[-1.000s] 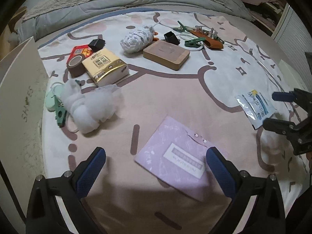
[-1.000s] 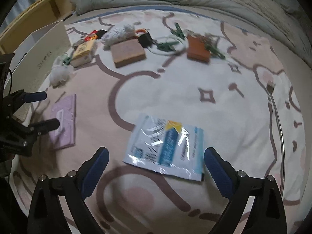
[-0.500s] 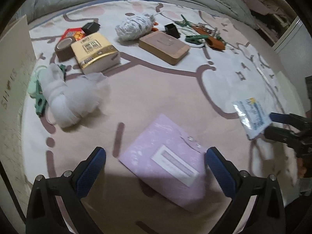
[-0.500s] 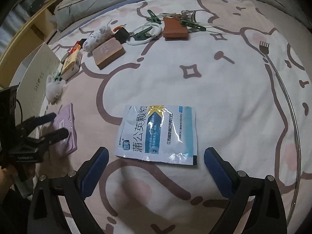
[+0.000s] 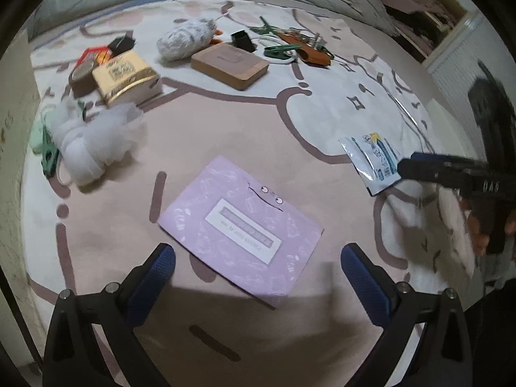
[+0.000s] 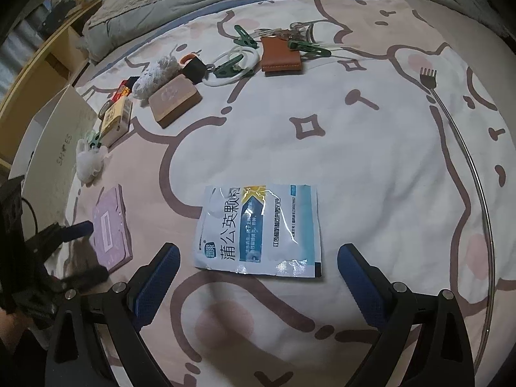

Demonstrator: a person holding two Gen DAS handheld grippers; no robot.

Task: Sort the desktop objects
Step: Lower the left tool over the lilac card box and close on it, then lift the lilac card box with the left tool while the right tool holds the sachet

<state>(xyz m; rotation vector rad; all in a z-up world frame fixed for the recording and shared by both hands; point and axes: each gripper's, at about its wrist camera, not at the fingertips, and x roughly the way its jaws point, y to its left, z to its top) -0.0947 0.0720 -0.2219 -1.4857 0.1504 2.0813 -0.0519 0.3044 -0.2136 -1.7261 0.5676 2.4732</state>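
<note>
A lilac notebook (image 5: 242, 225) lies flat on the patterned bed cover, just ahead of my open, empty left gripper (image 5: 258, 267); it also shows in the right wrist view (image 6: 111, 229). A white and blue medicine sachet (image 6: 261, 229) lies just ahead of my open, empty right gripper (image 6: 258, 271). In the left wrist view the sachet (image 5: 372, 158) lies at the right, with the right gripper's fingers (image 5: 429, 166) beside it.
At the back lie a white mesh puff (image 5: 90, 138), a yellow tissue pack (image 5: 124, 75), a tape roll (image 5: 80, 77), a wooden block (image 5: 230, 64), a brown leather pouch (image 6: 280, 54), green clips (image 6: 245, 37) and a back scratcher (image 6: 451, 122). A white box (image 6: 54, 148) stands left.
Both grippers have moved closer and lower over the bed cover. The notebook and the sachet now sit nearer the fingertips. Nothing was picked up.
</note>
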